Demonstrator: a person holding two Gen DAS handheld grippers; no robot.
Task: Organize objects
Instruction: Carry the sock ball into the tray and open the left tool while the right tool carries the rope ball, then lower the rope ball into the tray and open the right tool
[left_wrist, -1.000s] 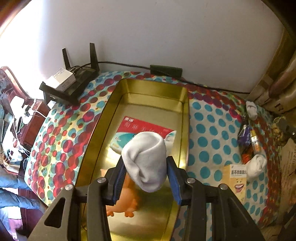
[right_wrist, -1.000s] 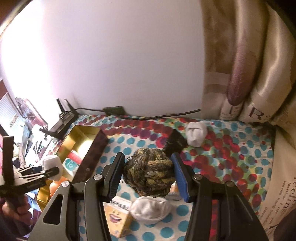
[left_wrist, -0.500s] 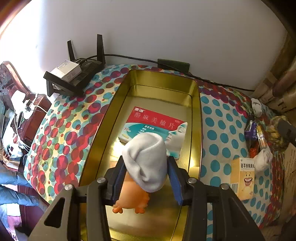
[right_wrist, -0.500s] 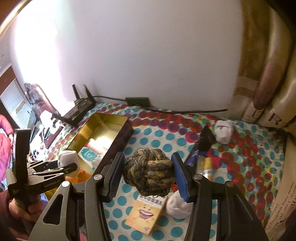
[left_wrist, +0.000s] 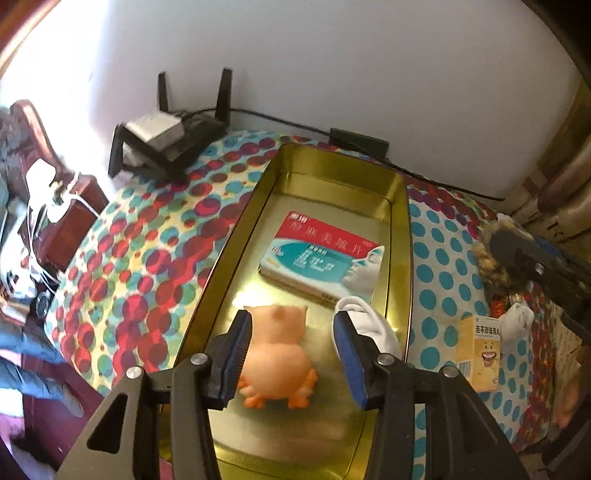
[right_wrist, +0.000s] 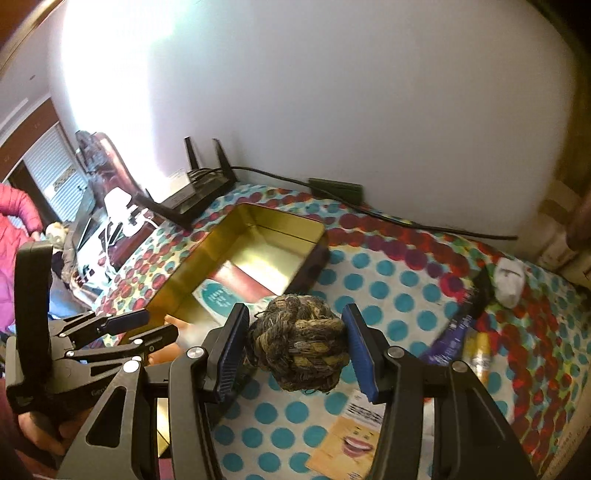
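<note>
My left gripper (left_wrist: 291, 325) hangs open over the gold tin tray (left_wrist: 400, 221). The white sock (left_wrist: 369, 321) lies in the tray against the outer side of its right finger. An orange toy animal (left_wrist: 277, 354) sits on the tray floor below the gap. A red and teal medicine box (left_wrist: 321, 258) lies further in. My right gripper (right_wrist: 295, 314) is shut on a brown knotted rope ball (right_wrist: 299, 350), above the dotted cloth just right of the tray (right_wrist: 280, 218). The left gripper (right_wrist: 159, 325) shows at the left of the right wrist view.
A black router (left_wrist: 177, 144) and a cable with adapter (left_wrist: 358, 138) lie along the wall. A yellow smiling-face box (left_wrist: 478, 350), another white sock (right_wrist: 509, 277) and tubes (right_wrist: 458, 332) lie right of the tray. Curtain at far right; a pink sleeve (right_wrist: 14, 221) at left.
The left gripper has let go of the white sock, which now lies in the tray beside its right finger. The right gripper has carried the rope ball leftward, closer to the tray.
</note>
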